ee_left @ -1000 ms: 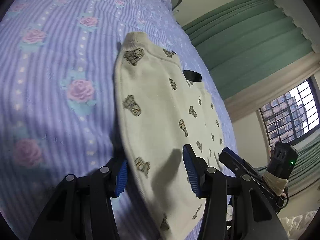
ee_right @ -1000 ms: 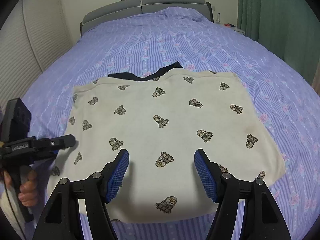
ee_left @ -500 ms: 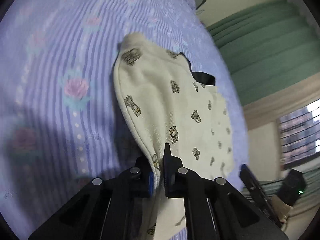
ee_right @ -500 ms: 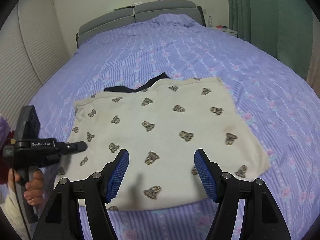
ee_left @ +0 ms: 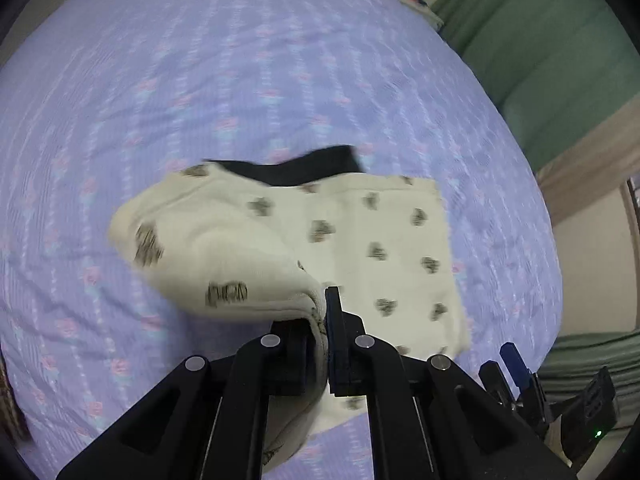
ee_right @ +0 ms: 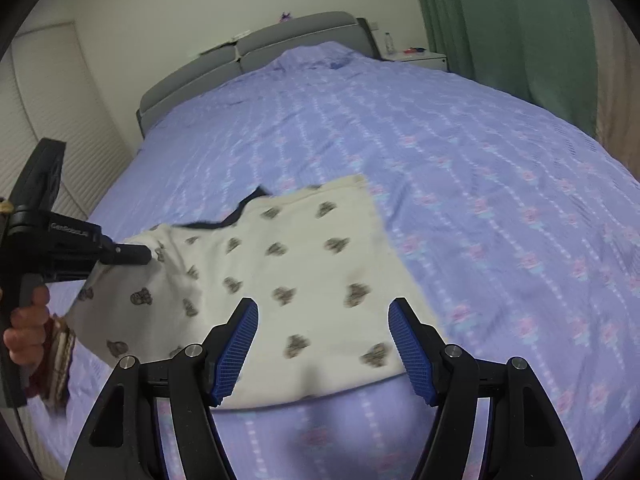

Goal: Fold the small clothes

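A small cream garment [ee_right: 304, 280] printed with dark little figures lies on the purple bedspread, with a black piece [ee_left: 304, 168] showing at its far edge. My left gripper [ee_left: 322, 316] is shut on the garment's left edge [ee_left: 256, 280] and holds it lifted and curling over the rest. In the right wrist view that gripper [ee_right: 140, 256] reaches in from the left with cloth hanging from its tip. My right gripper [ee_right: 324, 340] hovers open above the garment's near edge, with nothing between its blue pads [ee_right: 236, 348].
The flowered purple bedspread [ee_right: 480, 200] covers a wide bed with a grey headboard [ee_right: 256, 52] at the far end. Green curtains [ee_right: 500, 16] hang on the right beside a small nightstand [ee_right: 416, 56]. A hand and patterned sleeve [ee_right: 44, 340] show at the left.
My left gripper closed on the garment's left edge, then rose and swung, lifting that side off the bed. My right gripper drew back towards the near edge and stayed open.
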Available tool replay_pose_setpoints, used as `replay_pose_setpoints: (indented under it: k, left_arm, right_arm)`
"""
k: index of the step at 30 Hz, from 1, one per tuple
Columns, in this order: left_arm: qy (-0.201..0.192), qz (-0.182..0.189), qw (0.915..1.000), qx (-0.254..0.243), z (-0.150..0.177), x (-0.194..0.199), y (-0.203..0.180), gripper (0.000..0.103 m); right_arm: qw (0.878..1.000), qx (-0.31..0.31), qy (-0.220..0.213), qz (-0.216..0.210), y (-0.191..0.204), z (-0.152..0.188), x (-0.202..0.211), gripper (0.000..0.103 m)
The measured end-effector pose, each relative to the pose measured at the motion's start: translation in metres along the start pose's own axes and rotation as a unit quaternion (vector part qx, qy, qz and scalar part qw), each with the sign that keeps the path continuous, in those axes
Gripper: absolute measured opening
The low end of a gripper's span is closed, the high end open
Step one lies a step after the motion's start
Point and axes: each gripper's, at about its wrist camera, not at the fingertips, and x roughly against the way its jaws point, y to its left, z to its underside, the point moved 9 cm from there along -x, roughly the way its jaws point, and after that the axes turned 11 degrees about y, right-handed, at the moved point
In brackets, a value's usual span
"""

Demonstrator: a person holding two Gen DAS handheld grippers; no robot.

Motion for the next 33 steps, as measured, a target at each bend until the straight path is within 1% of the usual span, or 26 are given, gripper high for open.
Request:
replay_pose_setpoints:
  k: [2, 5, 8, 10, 13, 15, 18, 21, 23, 25, 26, 27, 28, 30, 31, 33]
  left_arm:
    - [0.012, -0.006, 0.9999, -0.007, -0.006, -0.013, -0.031, 0.009]
    - [0.025, -0.015, 0.9994, -0.017, -0.013, -0.035, -0.065, 0.009]
    - [0.046, -0.019, 0.9986, -0.015, -0.015, -0.061, -0.088, 0.009]
    - [0.051, -0.029, 0.9982, -0.014, -0.016, -0.073, -0.097, 0.009]
    - [0.047, -0.048, 0.9976, -0.017, -0.018, -0.084, -0.109, 0.009]
    - [0.052, -0.052, 0.9972, -0.013, -0.017, -0.090, -0.115, 0.009]
    - [0.054, -0.069, 0.9961, -0.013, -0.022, -0.100, -0.120, 0.009]
    - [0.067, -0.073, 0.9950, -0.014, -0.022, -0.112, -0.123, 0.009]
    - [0.069, -0.079, 0.9942, -0.022, -0.021, -0.118, -0.128, 0.011]
    - [0.066, -0.081, 0.9939, -0.036, -0.021, -0.117, -0.134, 0.021]
    - [0.061, -0.076, 0.9943, -0.042, -0.021, -0.116, -0.138, 0.031]
    - [0.057, -0.070, 0.9947, -0.049, -0.020, -0.112, -0.142, 0.038]
    - [0.050, -0.065, 0.9949, -0.058, -0.019, -0.108, -0.146, 0.040]
    - [0.031, -0.060, 0.9932, -0.095, -0.015, -0.092, -0.156, 0.048]
    - [0.016, -0.058, 0.9913, -0.117, -0.012, -0.082, -0.160, 0.049]
    - [-0.023, -0.055, 0.9847, -0.164, -0.003, -0.058, -0.166, 0.059]
  right_arm:
    - [1.000, -0.011, -0.008, 0.003, -0.020, -0.006, 0.005, 0.068]
    - [1.000, -0.024, -0.011, 0.011, -0.047, -0.014, 0.009, 0.068]
    - [0.999, -0.034, -0.013, 0.022, -0.072, -0.018, 0.011, 0.068]
    - [0.999, -0.044, -0.015, 0.027, -0.087, -0.018, 0.013, 0.068]
    - [0.998, -0.065, -0.014, 0.022, -0.105, -0.014, 0.014, 0.068]
    - [0.997, -0.074, -0.009, 0.022, -0.114, -0.010, 0.013, 0.068]
    - [0.997, -0.080, -0.006, 0.021, -0.123, -0.005, 0.011, 0.068]
    - [0.996, -0.084, -0.001, 0.023, -0.130, 0.000, 0.008, 0.068]
    - [0.996, -0.083, 0.001, 0.024, -0.133, 0.004, 0.008, 0.068]
    - [0.996, -0.084, 0.003, 0.028, -0.136, 0.007, 0.007, 0.068]
    - [0.996, -0.084, 0.004, 0.029, -0.137, 0.008, 0.006, 0.068]
    - [0.996, -0.085, 0.007, 0.032, -0.138, 0.009, 0.006, 0.068]
    - [0.996, -0.084, 0.008, 0.032, -0.140, 0.010, 0.006, 0.068]
    - [0.996, -0.081, 0.008, 0.032, -0.140, 0.010, 0.007, 0.068]
    - [0.997, -0.077, 0.007, 0.031, -0.139, 0.010, 0.008, 0.068]
    - [0.997, -0.073, 0.004, 0.030, -0.138, 0.011, 0.011, 0.068]
